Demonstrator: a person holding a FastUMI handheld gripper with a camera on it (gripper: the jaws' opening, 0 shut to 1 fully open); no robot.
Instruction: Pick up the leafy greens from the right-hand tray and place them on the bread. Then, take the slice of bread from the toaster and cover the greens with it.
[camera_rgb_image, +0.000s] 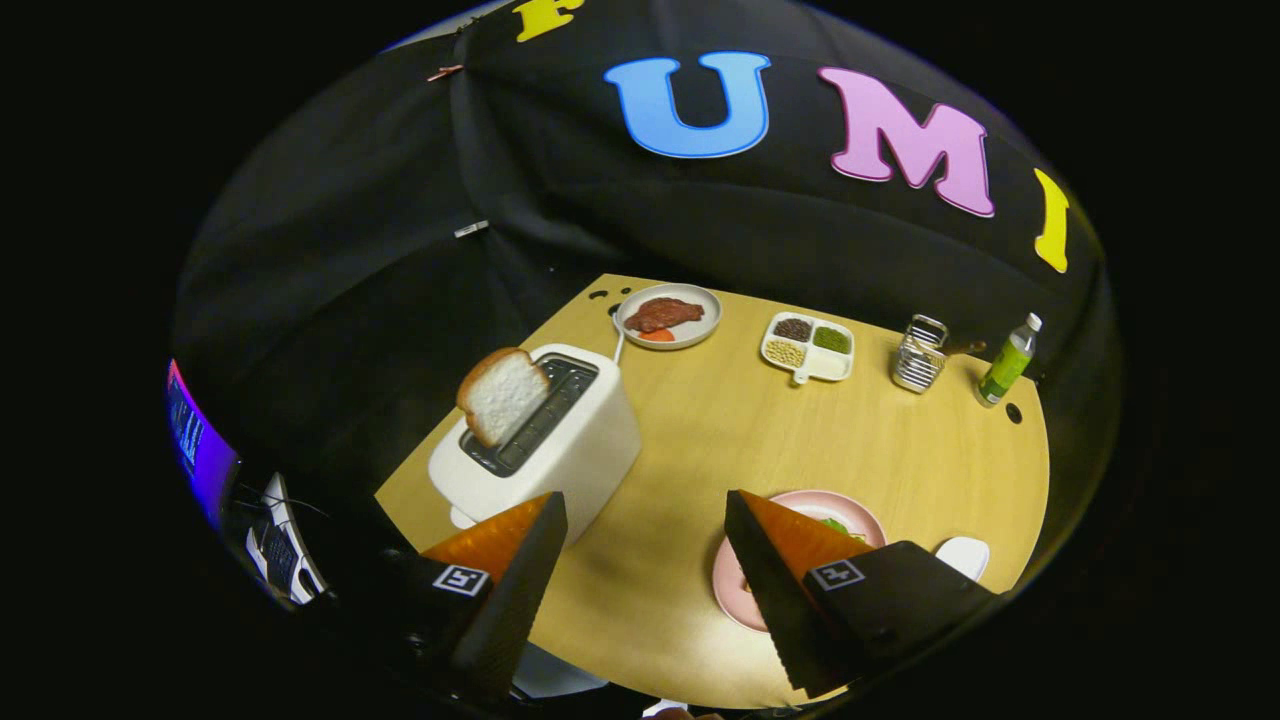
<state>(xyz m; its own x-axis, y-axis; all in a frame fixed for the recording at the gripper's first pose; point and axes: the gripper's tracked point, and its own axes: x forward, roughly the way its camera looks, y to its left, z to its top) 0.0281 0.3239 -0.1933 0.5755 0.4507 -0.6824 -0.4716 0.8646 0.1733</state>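
Hand-held gripper (640, 520) spread wide, empty, above table (720, 440)

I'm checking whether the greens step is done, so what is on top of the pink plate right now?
On the pink plate, a bit of leafy greens shows just beyond the open gripper. Its right finger covers most of the plate, so the bread under the greens cannot be seen.
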